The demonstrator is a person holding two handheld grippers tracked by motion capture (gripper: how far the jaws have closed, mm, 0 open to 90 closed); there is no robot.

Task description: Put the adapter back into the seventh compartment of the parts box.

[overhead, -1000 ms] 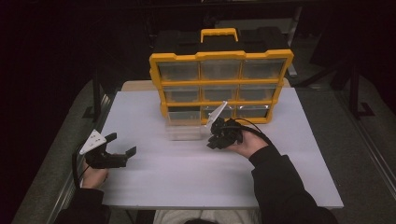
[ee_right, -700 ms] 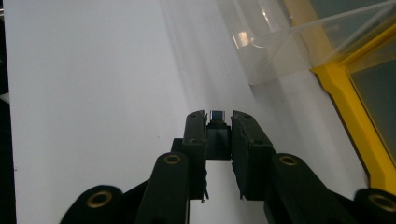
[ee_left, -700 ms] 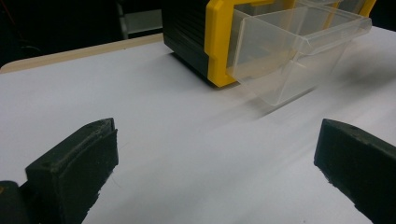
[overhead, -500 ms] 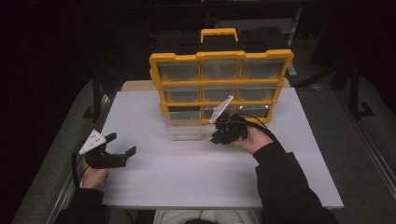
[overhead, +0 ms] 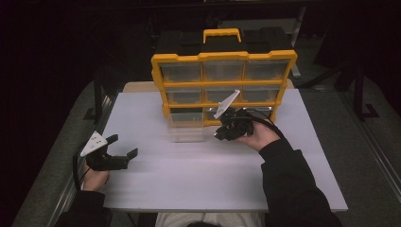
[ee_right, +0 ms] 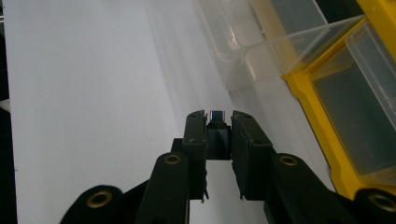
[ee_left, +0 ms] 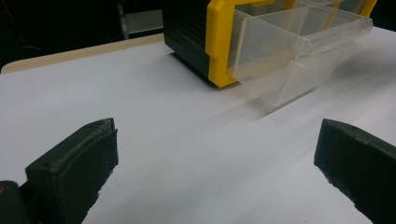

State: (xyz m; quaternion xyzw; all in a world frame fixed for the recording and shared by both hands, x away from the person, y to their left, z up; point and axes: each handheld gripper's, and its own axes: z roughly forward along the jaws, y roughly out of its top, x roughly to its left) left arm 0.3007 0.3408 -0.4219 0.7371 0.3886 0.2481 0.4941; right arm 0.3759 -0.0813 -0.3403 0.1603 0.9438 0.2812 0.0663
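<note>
While no writing is legible, the right gripper (ee_right: 218, 122) pinches a small dark piece (ee_right: 217, 116), mostly hidden; the left gripper (overhead: 124, 145) gapes empty.

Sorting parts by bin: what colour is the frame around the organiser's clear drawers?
Yellow: the plastic organiser's frame around its clear drawers, best in the high view.

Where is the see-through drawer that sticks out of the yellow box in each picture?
High view: the pulled-out clear drawer sits at the bottom left of the yellow organizer, left of the right gripper.
Left gripper view: upper right, jutting from the yellow frame.
Right gripper view: top, right of centre.
Shared landmark: the white tabletop.
</note>
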